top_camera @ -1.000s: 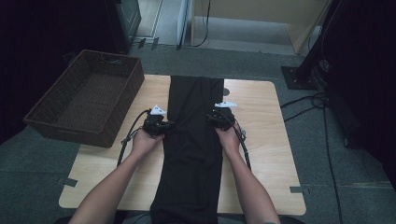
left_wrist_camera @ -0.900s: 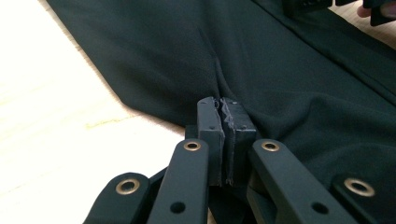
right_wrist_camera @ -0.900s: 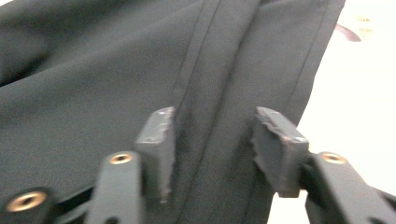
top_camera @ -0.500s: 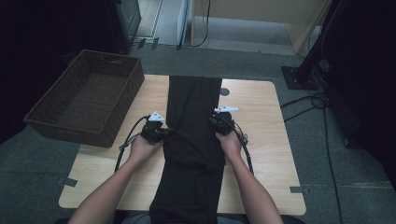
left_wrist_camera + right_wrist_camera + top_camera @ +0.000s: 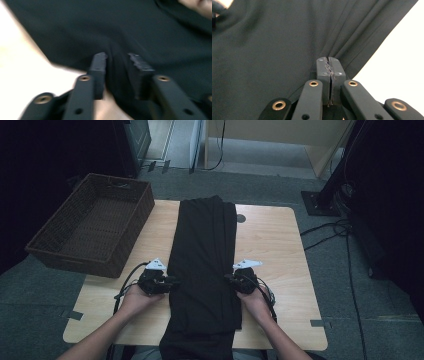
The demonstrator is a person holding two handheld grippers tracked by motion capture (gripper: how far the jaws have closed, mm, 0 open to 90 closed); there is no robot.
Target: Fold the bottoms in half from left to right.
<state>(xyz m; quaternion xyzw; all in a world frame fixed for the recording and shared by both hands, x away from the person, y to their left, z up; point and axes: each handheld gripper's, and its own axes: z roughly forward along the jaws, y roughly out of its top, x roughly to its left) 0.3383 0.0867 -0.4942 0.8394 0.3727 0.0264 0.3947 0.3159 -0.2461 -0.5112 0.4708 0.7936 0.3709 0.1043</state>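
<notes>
We see the left gripper [image 5: 172,282] at the left edge of the black folded garment [image 5: 206,270], its fingers [image 5: 98,66] apart; the jaws have just been opening, and a ridge of the dark cloth lies between them with a gap at each pad, so nothing is pinched there (this view is blurred, so we judge by the gap alone). Just left of those fingers is the bare wooden table [image 5: 280,245].

The right gripper [image 5: 227,278] sits at the garment's right edge, its fingers [image 5: 323,68] pressed together on a gathered fold; creases fan out from the pinch across the cloth beyond the fingertips. To the right of these fingers the tabletop shows pale.

Well beyond the left gripper's back, off the table's left edge, stands a brown wicker basket [image 5: 135,232].
</notes>
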